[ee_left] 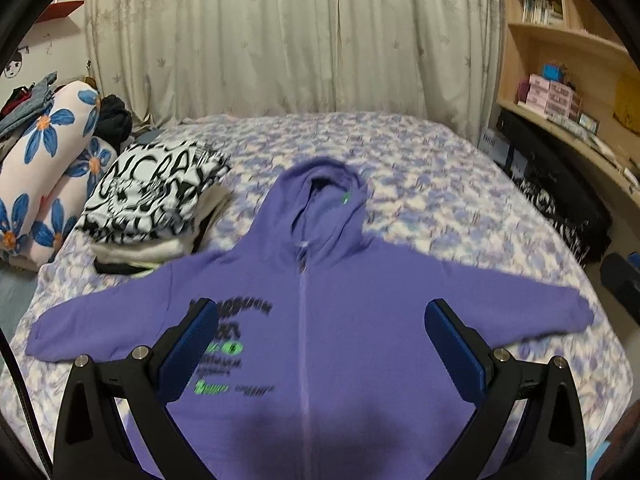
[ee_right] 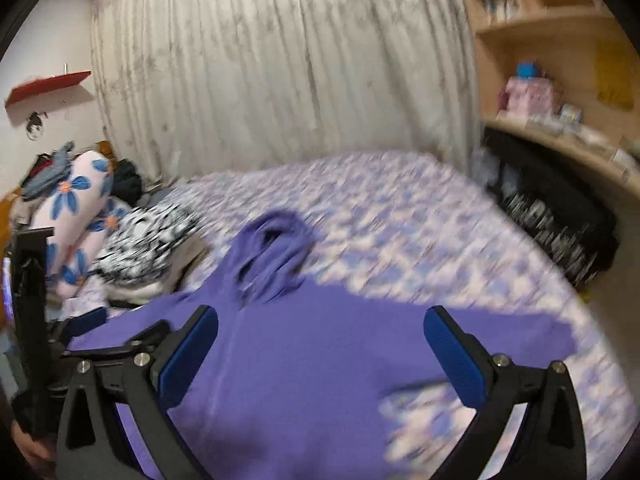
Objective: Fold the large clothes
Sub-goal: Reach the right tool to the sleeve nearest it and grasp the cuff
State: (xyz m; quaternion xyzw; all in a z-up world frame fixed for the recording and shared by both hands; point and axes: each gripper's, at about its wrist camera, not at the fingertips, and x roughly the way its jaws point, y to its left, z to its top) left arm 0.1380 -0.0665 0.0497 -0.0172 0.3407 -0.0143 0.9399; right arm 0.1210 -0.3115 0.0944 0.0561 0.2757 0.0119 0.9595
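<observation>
A purple zip hoodie [ee_left: 320, 300] lies face up on the bed, hood toward the far side, both sleeves spread out sideways, black and green print on its chest. My left gripper [ee_left: 320, 320] hovers open and empty above the hoodie's chest. In the right wrist view, which is blurred, the hoodie [ee_right: 304, 360] fills the lower middle and my right gripper [ee_right: 320, 328] is open and empty above its right half, near the right sleeve. The left gripper [ee_right: 80, 320] shows at the left edge of that view.
The bed has a purple and white floral cover [ee_left: 440, 184]. A stack of folded clothes [ee_left: 156, 204] with a black and white top sits at the left. A floral bolster [ee_left: 44, 160] lies beyond it. Wooden shelves [ee_left: 568, 92] stand at the right, curtains [ee_left: 280, 40] behind.
</observation>
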